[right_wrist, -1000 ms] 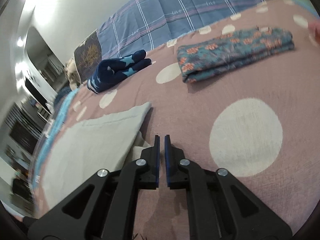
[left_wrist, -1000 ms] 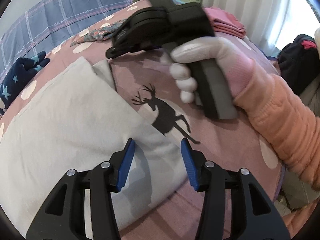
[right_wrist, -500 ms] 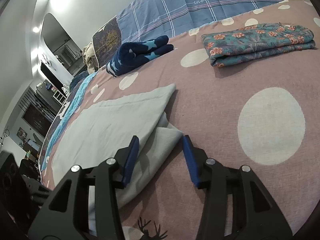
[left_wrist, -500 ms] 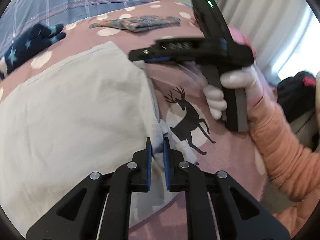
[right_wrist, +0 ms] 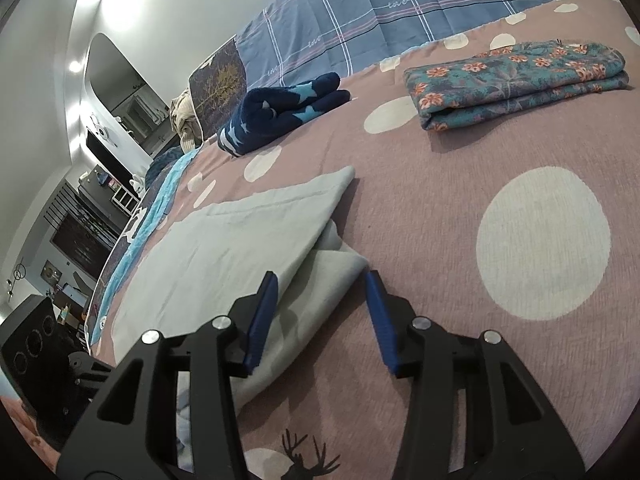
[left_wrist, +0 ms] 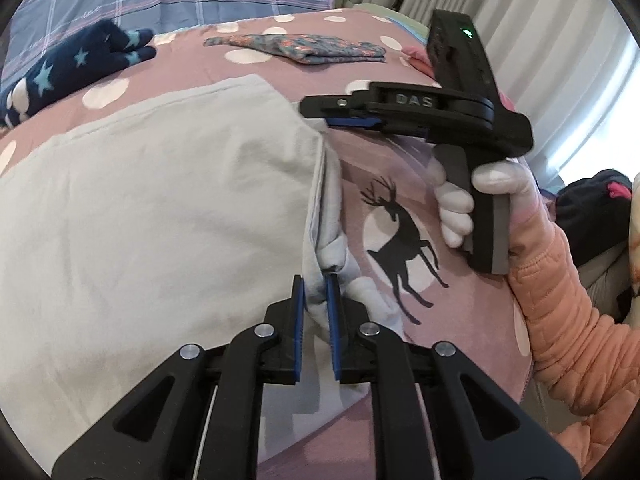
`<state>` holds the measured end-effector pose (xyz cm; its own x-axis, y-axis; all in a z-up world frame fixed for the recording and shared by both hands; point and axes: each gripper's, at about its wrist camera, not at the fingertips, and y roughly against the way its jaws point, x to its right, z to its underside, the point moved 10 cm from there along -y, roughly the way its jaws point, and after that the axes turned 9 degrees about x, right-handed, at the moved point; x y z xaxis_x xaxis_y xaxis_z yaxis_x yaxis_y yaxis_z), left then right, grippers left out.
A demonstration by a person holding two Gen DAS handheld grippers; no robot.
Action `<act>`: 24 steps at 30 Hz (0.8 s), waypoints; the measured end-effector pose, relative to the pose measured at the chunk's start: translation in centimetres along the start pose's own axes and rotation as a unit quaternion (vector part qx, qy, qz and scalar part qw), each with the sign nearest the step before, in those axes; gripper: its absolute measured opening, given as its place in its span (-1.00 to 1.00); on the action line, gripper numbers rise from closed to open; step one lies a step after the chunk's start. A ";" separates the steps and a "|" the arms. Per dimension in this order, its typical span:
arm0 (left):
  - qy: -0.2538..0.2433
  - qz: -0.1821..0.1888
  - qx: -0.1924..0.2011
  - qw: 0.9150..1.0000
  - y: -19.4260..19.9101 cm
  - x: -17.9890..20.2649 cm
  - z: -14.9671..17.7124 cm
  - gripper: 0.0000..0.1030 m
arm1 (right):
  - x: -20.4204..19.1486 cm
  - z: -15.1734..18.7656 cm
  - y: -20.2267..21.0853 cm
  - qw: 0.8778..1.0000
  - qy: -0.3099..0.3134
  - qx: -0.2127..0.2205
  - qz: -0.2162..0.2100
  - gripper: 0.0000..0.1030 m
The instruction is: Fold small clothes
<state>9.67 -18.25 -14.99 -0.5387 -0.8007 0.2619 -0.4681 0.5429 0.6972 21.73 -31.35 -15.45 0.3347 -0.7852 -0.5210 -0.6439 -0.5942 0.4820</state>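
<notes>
A pale grey garment lies partly folded on the pink dotted bedspread. My left gripper is shut on a bunched fold at the garment's near right edge. My right gripper is open, its jaws astride the garment's far right corner, low over the bed. In the left wrist view the right gripper is side-on at that corner, held by a white-gloved hand.
A folded floral cloth and a navy star-print garment lie further back on the bed. A blue plaid duvet is behind them. A pink folded item and curtains are at the right edge.
My left gripper closed on the garment's bunched edge. My right gripper opened from shut and moved onto the garment's far corner.
</notes>
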 end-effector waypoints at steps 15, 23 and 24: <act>0.020 0.039 0.012 0.999 0.0 0.8 0.8 -0.76 | -1.6 -0.3 -2.1 0.998 0.022 -0.021 0.054 -0.96; 0.013 0.076 0.002 0.997 -1.1 3.1 1.6 -0.76 | 0.3 -0.2 -1.5 0.994 0.023 0.015 0.103 -0.93; 0.011 0.076 0.001 0.997 -1.3 3.2 1.7 -0.76 | 0.8 0.0 -1.7 0.995 0.009 0.012 0.096 -0.93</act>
<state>7.37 -21.05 -16.20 -0.5880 -0.7150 0.3782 -0.3843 0.6583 0.6472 23.06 -30.98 -16.69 0.2159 -0.8872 -0.4077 -0.7129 -0.4286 0.5551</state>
